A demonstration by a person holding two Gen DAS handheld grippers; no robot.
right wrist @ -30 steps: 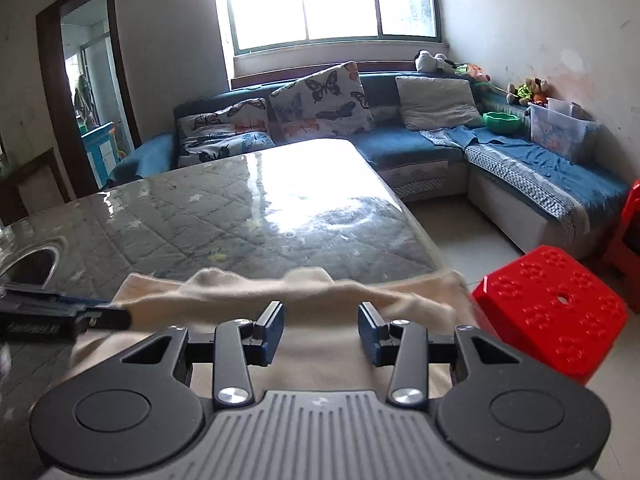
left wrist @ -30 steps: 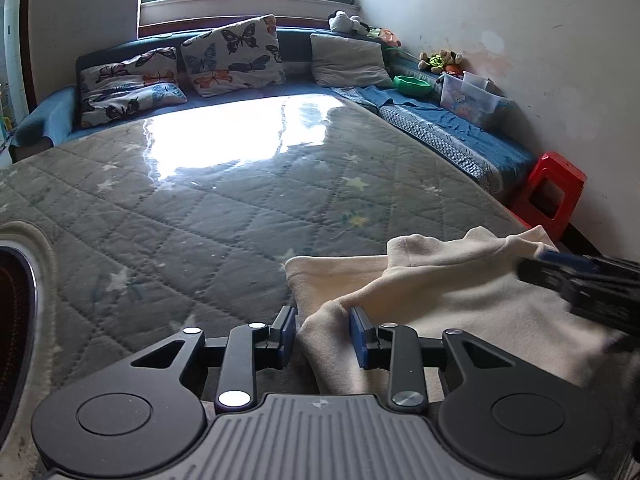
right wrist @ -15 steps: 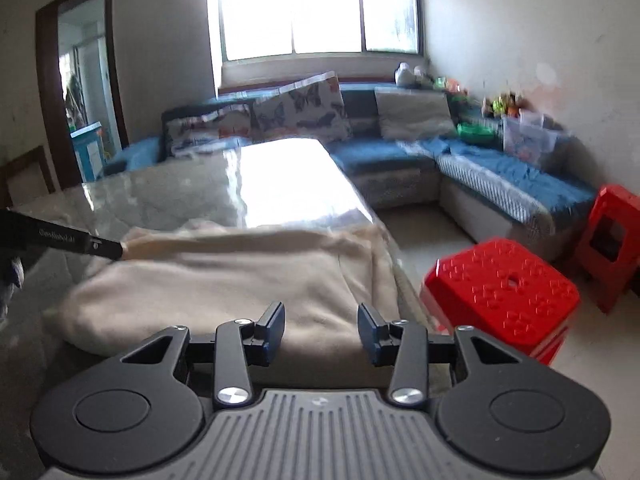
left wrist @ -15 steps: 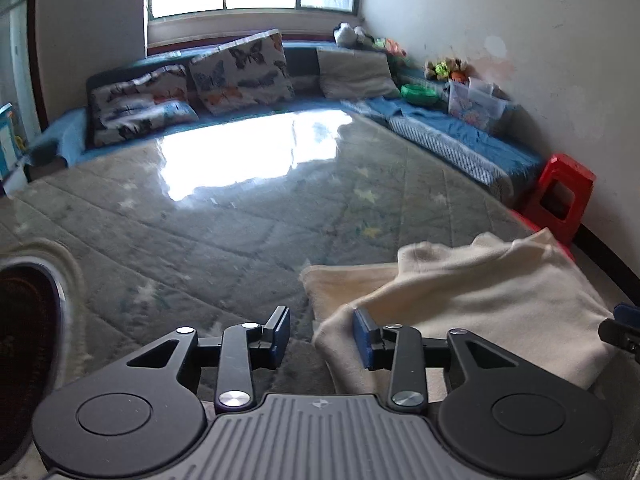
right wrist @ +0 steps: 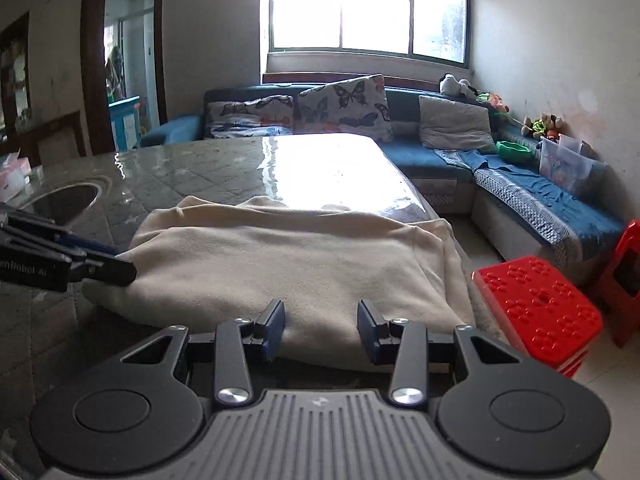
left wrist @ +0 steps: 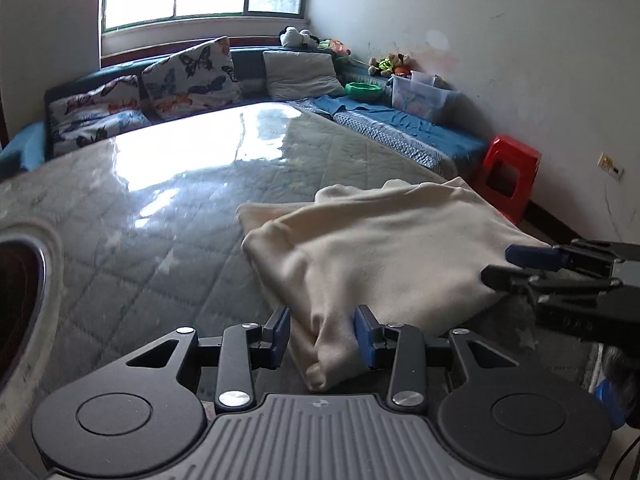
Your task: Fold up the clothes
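Note:
A cream garment [left wrist: 372, 252] lies folded on the quilted grey table top [left wrist: 160, 208], near its right edge. It also shows in the right wrist view [right wrist: 280, 264]. My left gripper [left wrist: 322, 334] is open, its jaws either side of the garment's near left corner, not closed on it. My right gripper [right wrist: 320, 328] is open at the garment's near edge, holding nothing. The right gripper shows in the left wrist view [left wrist: 520, 266] at the garment's right side. The left gripper shows in the right wrist view [right wrist: 116, 262] at the garment's left edge.
A round inset ring [left wrist: 24, 280] sits in the table at the left. Red plastic stools [right wrist: 536, 308] stand on the floor right of the table. A blue corner sofa [right wrist: 440, 160] with butterfly cushions lies beyond. A doorway [right wrist: 124, 80] is at far left.
Both grippers drew back and lowered toward the garment's near edge. The garment's near left corner now lies between the left jaws. The right gripper came back into the left wrist view.

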